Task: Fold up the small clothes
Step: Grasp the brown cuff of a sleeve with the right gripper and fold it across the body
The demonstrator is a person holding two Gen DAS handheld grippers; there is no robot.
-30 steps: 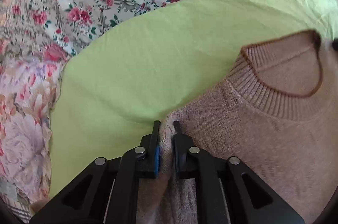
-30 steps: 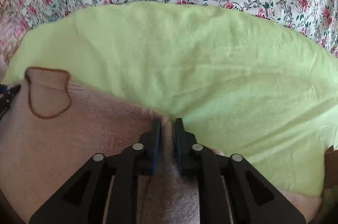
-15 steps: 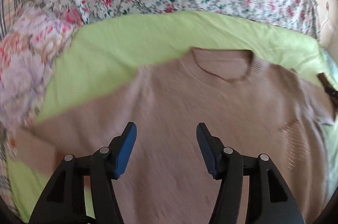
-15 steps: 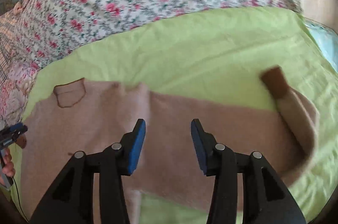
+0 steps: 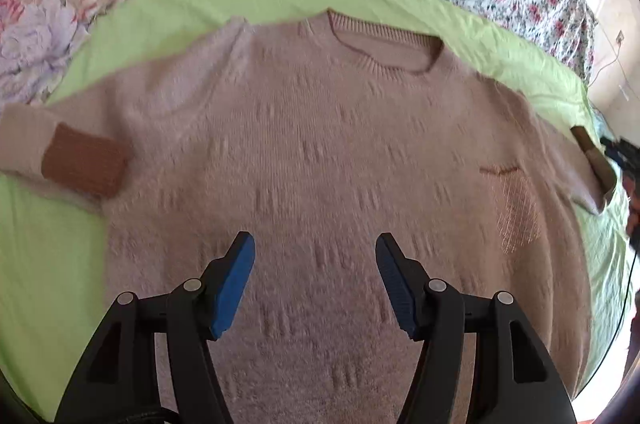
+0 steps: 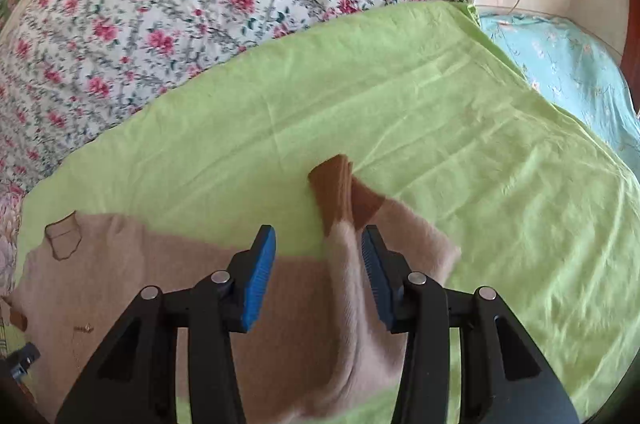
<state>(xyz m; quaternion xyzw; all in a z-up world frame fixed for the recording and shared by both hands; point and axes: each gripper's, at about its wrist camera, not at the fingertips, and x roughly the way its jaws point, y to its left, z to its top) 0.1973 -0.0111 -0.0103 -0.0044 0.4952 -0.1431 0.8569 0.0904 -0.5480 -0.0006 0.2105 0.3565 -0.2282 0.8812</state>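
Both tongs, a second ago pinched on the pink sweater (image 5: 320, 152), have let go. The left tongs (image 5: 314, 278) have been opening, empty; the right tongs (image 6: 318, 278) gape above its sleeve (image 6: 352, 224), at twelve o'clock on the green sheet (image 6: 440, 112).

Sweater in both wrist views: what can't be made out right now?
- Left wrist: sweater hem hidden behind the left gripper and the bottom edge.
- Left wrist: knit blurred by motion.
- Right wrist: right gripper covers the sleeve base; pad contact unclear.
- Right wrist: collar small, distorted at the rim.
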